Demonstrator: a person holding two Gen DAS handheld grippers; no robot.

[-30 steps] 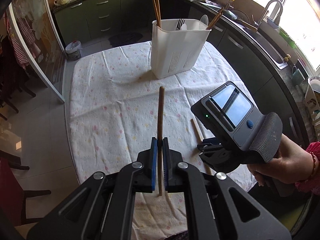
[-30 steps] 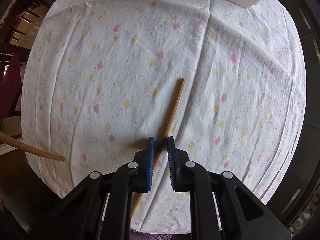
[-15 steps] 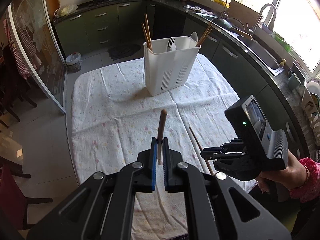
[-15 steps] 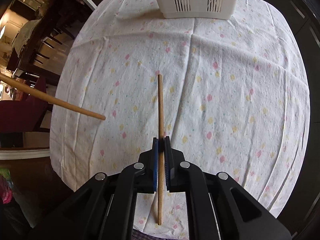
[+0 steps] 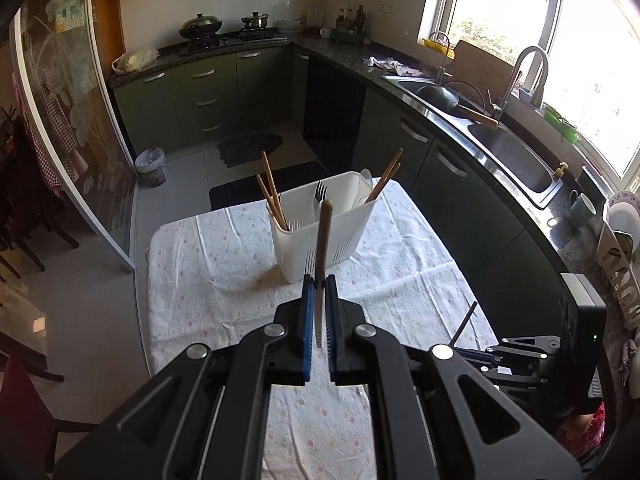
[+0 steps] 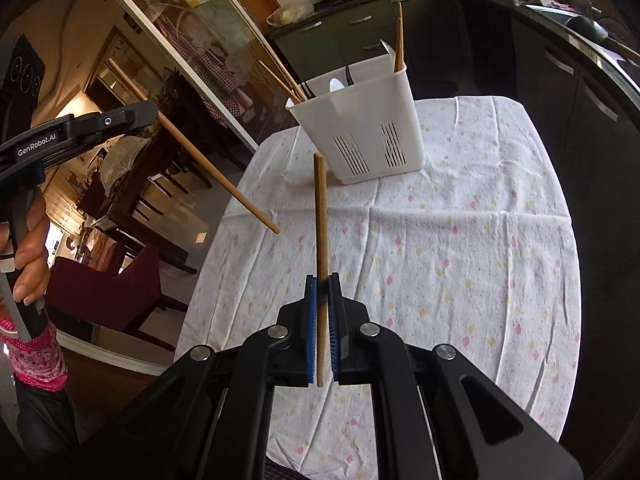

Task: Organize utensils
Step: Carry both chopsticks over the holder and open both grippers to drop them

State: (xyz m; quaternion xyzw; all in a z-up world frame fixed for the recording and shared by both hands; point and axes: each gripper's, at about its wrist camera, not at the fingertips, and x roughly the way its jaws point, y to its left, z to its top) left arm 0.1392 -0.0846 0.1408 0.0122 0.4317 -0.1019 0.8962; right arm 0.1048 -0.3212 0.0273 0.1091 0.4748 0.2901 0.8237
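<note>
Above the floral-clothed table (image 5: 208, 280), the left gripper (image 5: 319, 284) pinches one wooden chopstick (image 5: 323, 240); the right gripper (image 6: 321, 284) pinches another wooden chopstick (image 6: 321, 232). The white slotted plastic caddy (image 6: 368, 128) hides its utensils' lower ends.

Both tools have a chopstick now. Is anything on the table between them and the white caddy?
Nothing visible. The left tool and right tool each hold a chopstick above bare tablecloth, which runs unobstructed to the caddy.
</note>
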